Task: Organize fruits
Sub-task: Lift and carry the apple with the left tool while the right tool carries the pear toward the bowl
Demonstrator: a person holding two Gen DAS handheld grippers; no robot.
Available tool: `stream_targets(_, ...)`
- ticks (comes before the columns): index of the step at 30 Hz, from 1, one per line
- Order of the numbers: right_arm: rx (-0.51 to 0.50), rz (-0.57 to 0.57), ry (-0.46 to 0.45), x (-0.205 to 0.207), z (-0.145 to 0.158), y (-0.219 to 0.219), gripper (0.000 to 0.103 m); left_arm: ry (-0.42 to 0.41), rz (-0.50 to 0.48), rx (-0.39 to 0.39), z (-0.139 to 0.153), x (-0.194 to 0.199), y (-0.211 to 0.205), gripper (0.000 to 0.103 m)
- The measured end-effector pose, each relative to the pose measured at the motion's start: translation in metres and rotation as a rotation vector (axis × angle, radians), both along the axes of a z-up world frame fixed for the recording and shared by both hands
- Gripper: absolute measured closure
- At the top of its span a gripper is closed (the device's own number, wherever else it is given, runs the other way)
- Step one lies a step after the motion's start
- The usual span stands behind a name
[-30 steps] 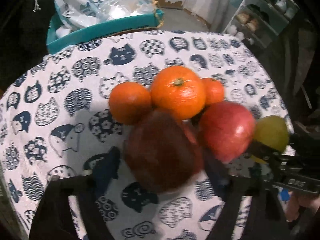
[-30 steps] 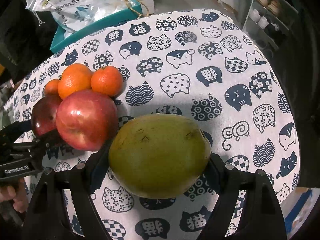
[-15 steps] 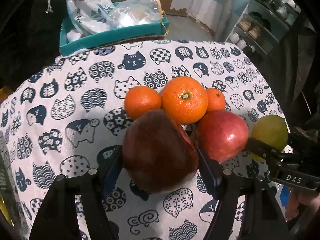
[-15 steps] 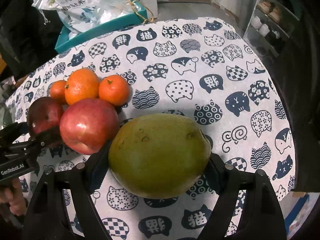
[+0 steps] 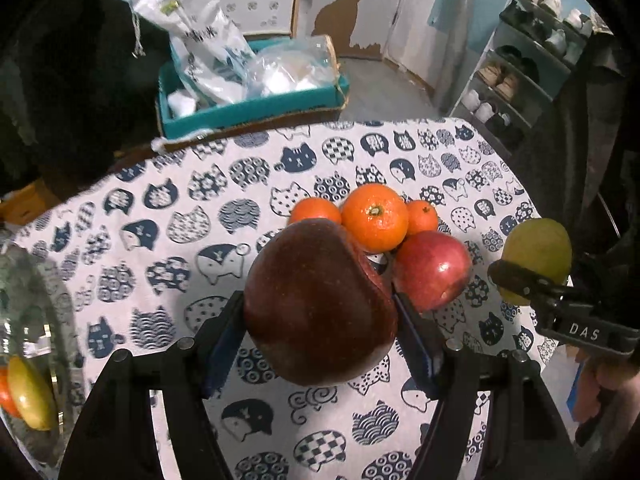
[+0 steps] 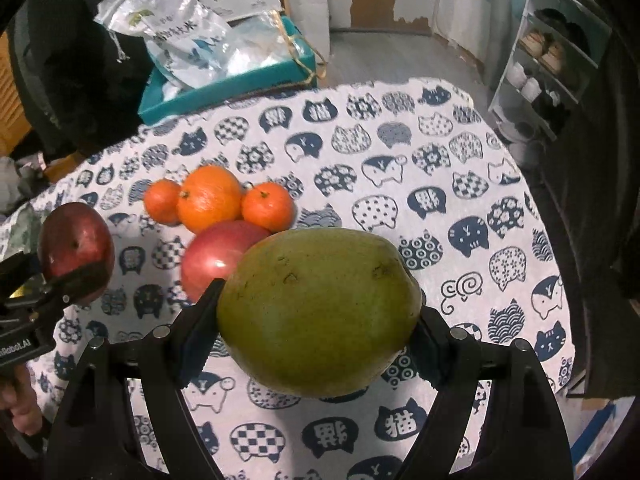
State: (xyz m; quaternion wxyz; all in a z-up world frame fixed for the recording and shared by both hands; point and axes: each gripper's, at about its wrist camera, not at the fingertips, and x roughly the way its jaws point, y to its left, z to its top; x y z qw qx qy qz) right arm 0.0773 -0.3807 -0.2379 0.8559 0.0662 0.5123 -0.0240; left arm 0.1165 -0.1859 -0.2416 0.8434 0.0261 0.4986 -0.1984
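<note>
Left tool [image 5: 320, 320] grasps a dark red apple [image 5: 318, 300]; right tool [image 6: 316, 320] grasps a green mango [image 6: 318, 316]. Both fruits, low over the surface [image 6: 460, 160] a second ago, now ride higher, clear for transfer. Beyond lie a red apple [image 5: 432, 270] and three oranges [image 5: 374, 222]. A glass bowl [image 5: 36, 320] of fruit waits left; the cloth's far side lies open up to its edge.

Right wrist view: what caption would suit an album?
Right gripper holding a green mango above the cat-print tablecloth, oranges behind.
</note>
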Motion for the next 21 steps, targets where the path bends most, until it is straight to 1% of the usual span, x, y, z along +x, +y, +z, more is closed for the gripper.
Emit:
stream_targets(15, 0.003, 0.048, -0.128, -0.013, 0.061, 0.025, 0.021, -0.094, 0.025, -0.034, 0.052, -0.028, 0.025, 0.03)
stream_targets(21, -0.023, 0.08, -0.183, -0.021, 0.086, 0.038, 0.021, -0.136, 0.036, -0.051, 0.076, -0.039, 0.036, 0.03)
